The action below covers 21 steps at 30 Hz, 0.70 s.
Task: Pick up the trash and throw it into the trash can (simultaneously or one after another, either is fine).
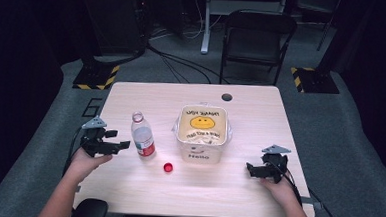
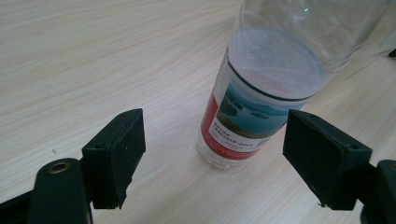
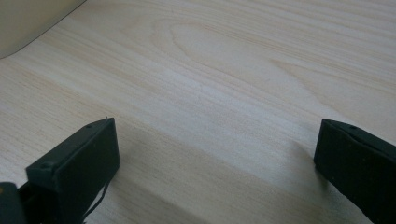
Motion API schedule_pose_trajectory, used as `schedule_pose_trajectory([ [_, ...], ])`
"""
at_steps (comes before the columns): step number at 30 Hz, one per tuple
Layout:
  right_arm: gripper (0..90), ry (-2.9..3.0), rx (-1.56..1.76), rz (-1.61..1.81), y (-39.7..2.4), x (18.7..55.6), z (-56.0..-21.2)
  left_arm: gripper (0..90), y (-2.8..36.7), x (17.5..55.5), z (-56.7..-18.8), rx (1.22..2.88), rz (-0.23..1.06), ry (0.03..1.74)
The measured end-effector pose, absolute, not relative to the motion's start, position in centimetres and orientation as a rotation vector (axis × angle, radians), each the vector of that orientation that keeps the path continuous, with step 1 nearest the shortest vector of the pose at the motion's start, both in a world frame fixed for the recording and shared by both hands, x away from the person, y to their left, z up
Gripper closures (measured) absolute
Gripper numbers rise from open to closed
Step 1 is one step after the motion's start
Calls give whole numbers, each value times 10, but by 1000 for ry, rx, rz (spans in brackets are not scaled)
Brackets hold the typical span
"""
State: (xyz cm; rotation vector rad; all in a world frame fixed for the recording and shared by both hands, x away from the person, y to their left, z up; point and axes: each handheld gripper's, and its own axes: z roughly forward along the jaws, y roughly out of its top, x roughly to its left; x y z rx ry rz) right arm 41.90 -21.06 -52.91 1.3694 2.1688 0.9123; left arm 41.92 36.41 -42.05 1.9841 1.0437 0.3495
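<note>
- High view: an uncapped bottle [image 1: 142, 135] is seen upright on the table [image 1: 131, 98], just right of the left gripper [image 1: 121, 146]; a red cap [image 1: 168, 168] lies near a white bin [image 1: 202, 134]. The right gripper [image 1: 250, 168] is held apart.
- Left gripper view: jaws are spread, the bottle [image 2: 261, 98] framed between them, untouched.
- Right gripper view: jaws are spread over bare wood.

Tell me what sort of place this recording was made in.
Probably a lab or studio for recording: floor stands with hazard-striped bases, loose cables on grey carpet, and a folding chair behind the table.
</note>
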Motion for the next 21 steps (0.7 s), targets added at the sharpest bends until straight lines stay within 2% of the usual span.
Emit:
schedule_pose_trajectory([
  [12, 0, 2169, 1369, 912, -211, 419, -529, 296, 353, 414, -400, 2018, 328, 971],
  [21, 0, 2169, 1370, 912, -211, 419, -529, 264, 348, 416, -393, 2009, 302, 943],
])
